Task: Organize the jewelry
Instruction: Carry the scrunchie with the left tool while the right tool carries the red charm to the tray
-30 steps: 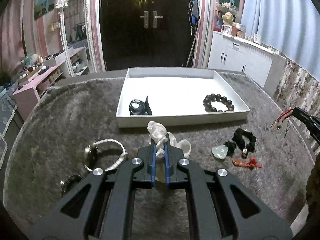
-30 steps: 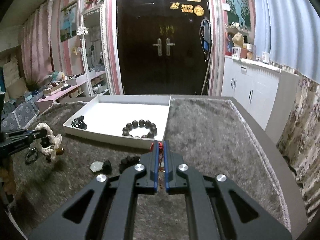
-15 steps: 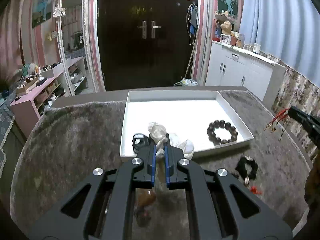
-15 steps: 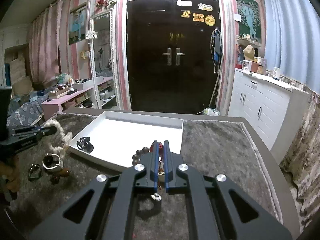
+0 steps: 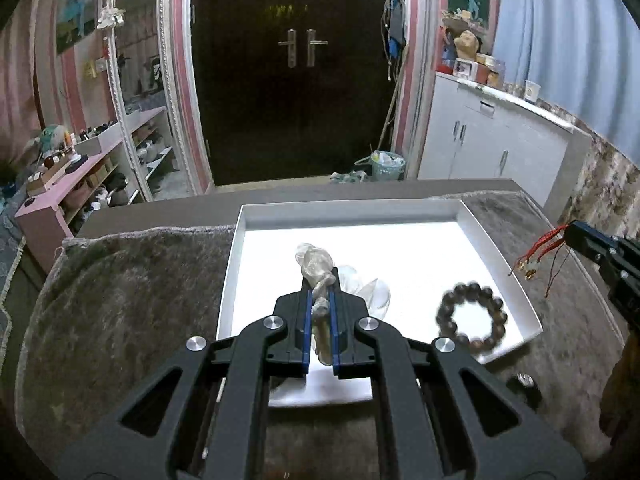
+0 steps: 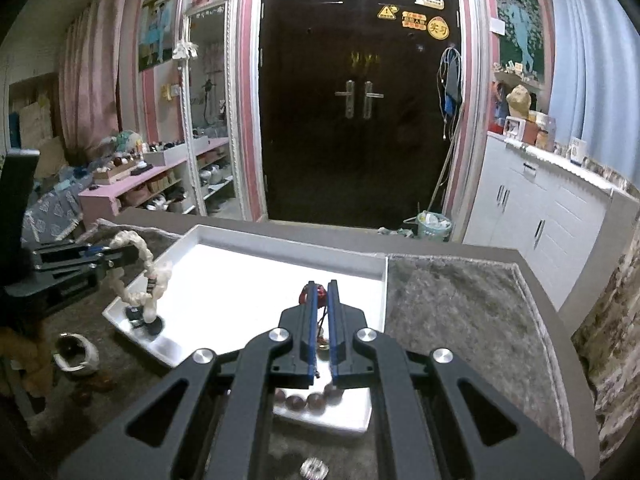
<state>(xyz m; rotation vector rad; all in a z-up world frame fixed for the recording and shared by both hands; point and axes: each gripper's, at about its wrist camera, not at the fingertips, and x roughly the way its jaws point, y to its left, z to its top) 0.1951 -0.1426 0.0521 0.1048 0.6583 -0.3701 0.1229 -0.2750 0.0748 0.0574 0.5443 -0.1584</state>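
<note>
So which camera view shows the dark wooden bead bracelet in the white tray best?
The left wrist view. There the whole ring of the dark bead bracelet lies unobstructed near the white tray's right wall. In the right wrist view only a few blurred beads show beneath the right claw.

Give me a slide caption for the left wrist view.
Left gripper carries a pale beaded bracelet over the white tray, beside a dark bead bracelet.

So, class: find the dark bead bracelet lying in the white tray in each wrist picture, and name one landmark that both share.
Left wrist: dark bead bracelet at lower right, near the tray's corner.
Right wrist: a few beads at bottom centre, below the fingers.
Shared landmark: white tray.
</note>
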